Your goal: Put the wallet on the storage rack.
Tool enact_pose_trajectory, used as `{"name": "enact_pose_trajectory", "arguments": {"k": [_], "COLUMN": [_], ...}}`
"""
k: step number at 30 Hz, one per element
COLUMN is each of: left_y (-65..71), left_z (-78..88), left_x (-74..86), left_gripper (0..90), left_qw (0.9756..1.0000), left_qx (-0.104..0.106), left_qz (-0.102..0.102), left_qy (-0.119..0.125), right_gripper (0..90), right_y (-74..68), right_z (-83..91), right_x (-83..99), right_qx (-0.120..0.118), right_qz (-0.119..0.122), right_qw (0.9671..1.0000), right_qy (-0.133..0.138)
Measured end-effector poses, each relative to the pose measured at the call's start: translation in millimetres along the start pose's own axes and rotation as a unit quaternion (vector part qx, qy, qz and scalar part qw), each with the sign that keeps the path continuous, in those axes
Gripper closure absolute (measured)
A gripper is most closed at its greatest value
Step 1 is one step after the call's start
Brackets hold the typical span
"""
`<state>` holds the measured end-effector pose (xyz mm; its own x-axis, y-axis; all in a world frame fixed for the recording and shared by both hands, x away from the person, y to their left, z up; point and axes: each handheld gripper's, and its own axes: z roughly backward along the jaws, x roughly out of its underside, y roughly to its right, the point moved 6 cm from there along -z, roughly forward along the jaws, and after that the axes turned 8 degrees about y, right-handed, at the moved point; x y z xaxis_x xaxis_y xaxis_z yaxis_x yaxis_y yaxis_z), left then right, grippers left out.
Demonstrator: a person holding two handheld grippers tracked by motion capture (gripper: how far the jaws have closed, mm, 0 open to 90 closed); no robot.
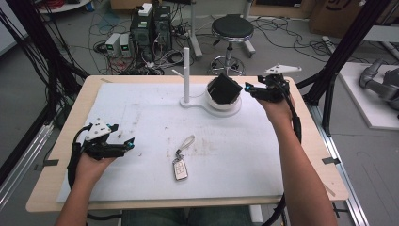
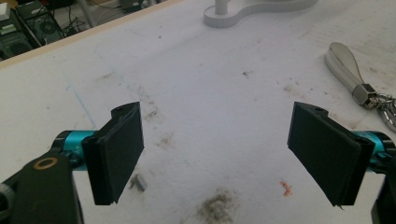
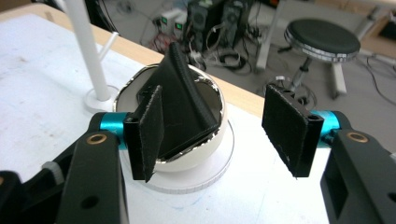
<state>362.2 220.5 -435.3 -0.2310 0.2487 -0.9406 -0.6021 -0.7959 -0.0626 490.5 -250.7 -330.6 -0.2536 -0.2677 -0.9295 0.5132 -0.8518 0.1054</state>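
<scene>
Black object: a dark, flat-sided, wallet-like piece (image 1: 224,88) with a ribbed edge; it stands tilted on one corner inside the bowl, and its upper point rises above the rim. It could be a folded wallet or a pouch, since the high view is too small to settle it.
Place of the black object: upper middle of the high view, just right of the white post; in the right gripper view it sits centre-left (image 3: 180,100), behind the left jaw.
Bowl: white with a shiny metal rim (image 1: 222,108), seated on the round end of a flat white base.
Stand: one thin white post (image 1: 186,75) with a short side peg, rising from the other end of that base.
Right gripper: (image 1: 247,87) at the upper right of the high view, just beside the bowl; its jaws stand apart with nothing between the pads.
Left gripper: (image 1: 129,143) at the lower left of the high view, jaws spread wide over the bare white mat (image 1: 141,113), nothing between them.
Key fob: one silver fob with a loop strap (image 1: 180,165), lying flat at the lower centre of the mat, well apart from both grippers.
Count: one black object, one bowl, one stand, one key fob, two grippers.
Background: one round black stool (image 1: 232,28) at the top centre, beyond the table.
</scene>
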Motion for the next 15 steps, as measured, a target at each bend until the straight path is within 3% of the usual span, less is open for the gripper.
{"name": "enact_pose_trajectory", "arguments": {"k": [2, 11, 15], "left_y": [2.3, 8.5, 8.2], "left_z": [-3.3, -9.6, -12.0], "left_x": [-2.0, -5.0, -3.5], "left_gripper": [18.4, 18.4, 18.4], "left_qw": [1.0000, 0.9999, 0.9998], "left_qx": [0.003, 0.016, 0.018], "left_qz": [-0.002, 0.000, 0.001], "left_qy": [0.001, 0.004, 0.006], "right_gripper": [39.7, 36.4, 34.5], "right_y": [-0.4, 1.5, 3.0], "right_z": [6.9, 42.0, 55.1], "right_x": [7.3, 46.8, 70.7], "right_qx": [-0.006, -0.003, 0.000], "right_qz": [-0.005, -0.028, -0.054], "right_qw": [0.9999, 0.9995, 0.9984], "right_qy": [-0.009, 0.013, 0.017]}}
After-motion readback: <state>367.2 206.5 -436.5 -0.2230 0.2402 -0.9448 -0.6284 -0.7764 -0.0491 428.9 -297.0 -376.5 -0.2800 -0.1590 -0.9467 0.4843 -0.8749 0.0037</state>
